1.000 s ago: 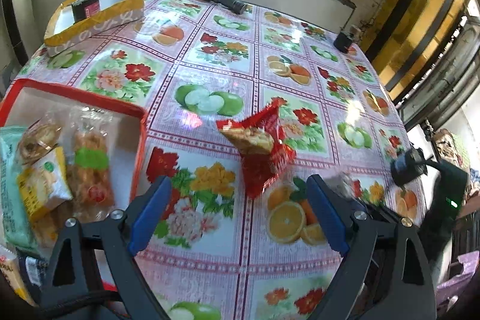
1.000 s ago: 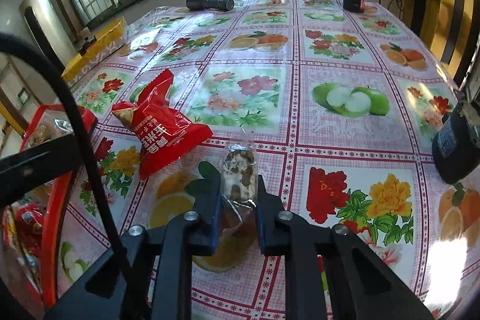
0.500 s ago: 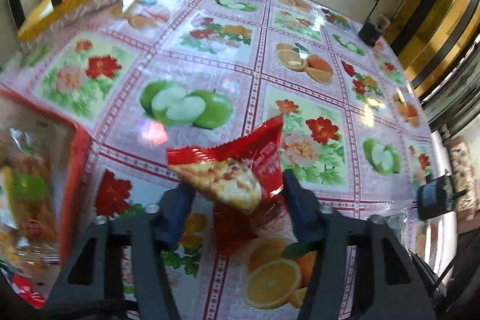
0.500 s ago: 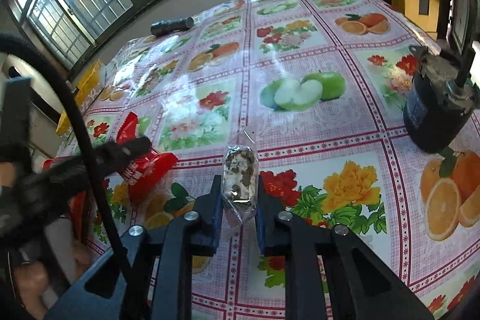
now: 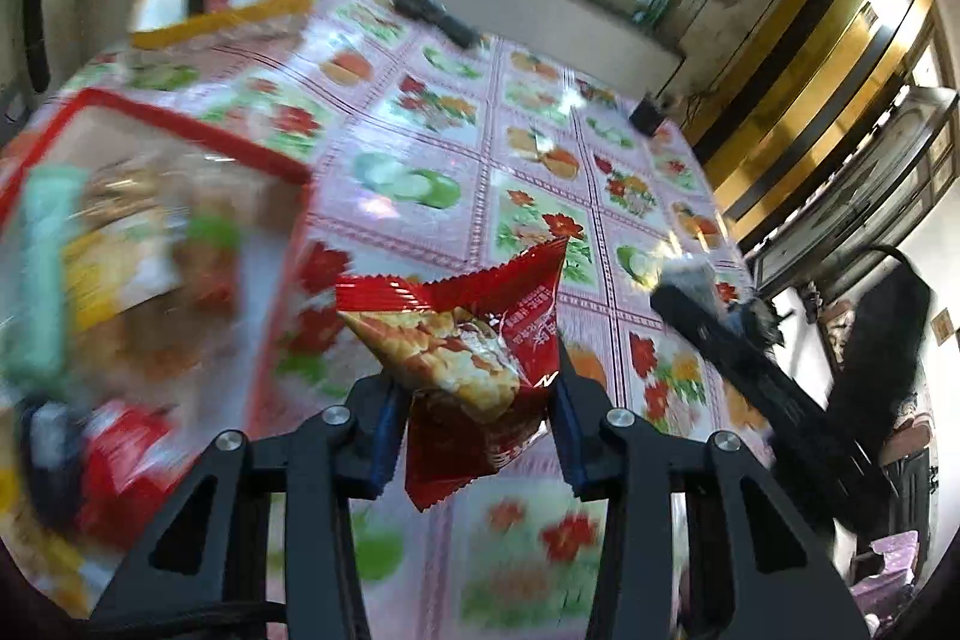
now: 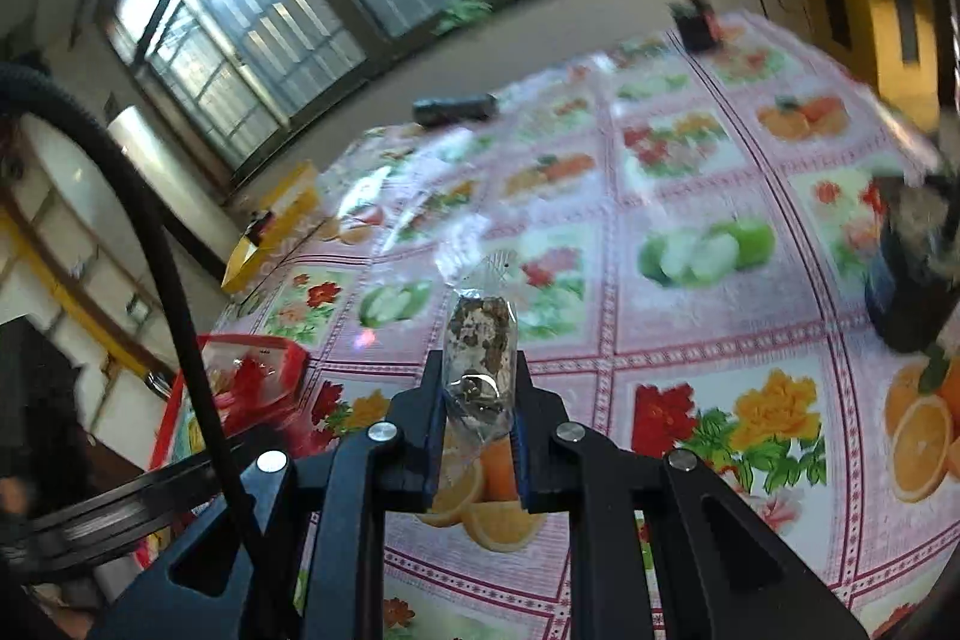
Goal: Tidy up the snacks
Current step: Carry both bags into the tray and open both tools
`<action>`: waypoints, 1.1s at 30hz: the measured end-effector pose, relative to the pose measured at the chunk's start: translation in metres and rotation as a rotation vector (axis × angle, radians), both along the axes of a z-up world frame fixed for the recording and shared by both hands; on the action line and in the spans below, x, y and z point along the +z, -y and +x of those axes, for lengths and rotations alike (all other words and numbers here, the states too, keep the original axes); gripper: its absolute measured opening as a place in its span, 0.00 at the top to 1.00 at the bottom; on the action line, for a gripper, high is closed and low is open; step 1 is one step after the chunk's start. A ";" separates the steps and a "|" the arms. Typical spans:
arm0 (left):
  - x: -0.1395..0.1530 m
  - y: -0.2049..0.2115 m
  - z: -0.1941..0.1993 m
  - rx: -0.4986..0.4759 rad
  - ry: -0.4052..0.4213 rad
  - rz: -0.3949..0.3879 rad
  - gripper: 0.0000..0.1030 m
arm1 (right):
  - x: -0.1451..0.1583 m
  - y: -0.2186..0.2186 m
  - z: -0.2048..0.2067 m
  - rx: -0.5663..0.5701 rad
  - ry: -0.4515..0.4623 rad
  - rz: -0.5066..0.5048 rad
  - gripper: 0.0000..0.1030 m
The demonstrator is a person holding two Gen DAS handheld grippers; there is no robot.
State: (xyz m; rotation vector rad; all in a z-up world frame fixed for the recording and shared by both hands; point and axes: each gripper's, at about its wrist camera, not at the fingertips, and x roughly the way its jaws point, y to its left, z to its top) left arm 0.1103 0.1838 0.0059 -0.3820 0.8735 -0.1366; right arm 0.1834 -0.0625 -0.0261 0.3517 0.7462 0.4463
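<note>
1. Two packets are held at this moment, one per gripper. The left gripper (image 5: 474,421) has its jaws just closed onto the red snack bag (image 5: 474,340), which is pinched between the pads and is carried clear of the tablecloth (image 5: 420,142).
2. The right gripper (image 6: 477,421) is clamped tight on the clear-wrapped bar (image 6: 480,358), which stands upright between the jaws.
3. One red tray (image 5: 180,124) is seen at nine o'clock in the left wrist view, already loaded with several blurred packets; an exact count cannot be given.
4. For the step in hand, judged to be the carry to the tray, the red bag is best kept level and lowered into a bare part of the tray before the pads are eased apart.
5. The bar is best held back until the left gripper is withdrawn, so that a collision is avoided.
6. One yellow box (image 5: 222,10) at eleven o'clock, one black flashlight (image 5: 438,19) at twelve o'clock, and one dark jar (image 6: 912,280) in the right wrist view are counted.
</note>
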 end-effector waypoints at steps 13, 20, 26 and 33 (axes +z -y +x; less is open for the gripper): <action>0.031 -0.135 -0.128 0.182 0.036 0.025 0.58 | 0.017 -0.062 -0.040 0.190 0.145 -0.104 0.84; 0.013 -0.164 -0.132 0.203 -0.001 -0.003 0.58 | 0.032 -0.136 -0.079 0.378 0.162 -0.154 0.84; -0.003 -0.149 -0.128 0.109 -0.023 -0.033 0.58 | 0.030 -0.203 -0.071 0.512 0.130 -0.163 0.84; -0.027 -0.140 -0.110 0.053 -0.087 0.016 0.58 | 0.013 -0.249 -0.052 0.564 0.074 -0.228 0.84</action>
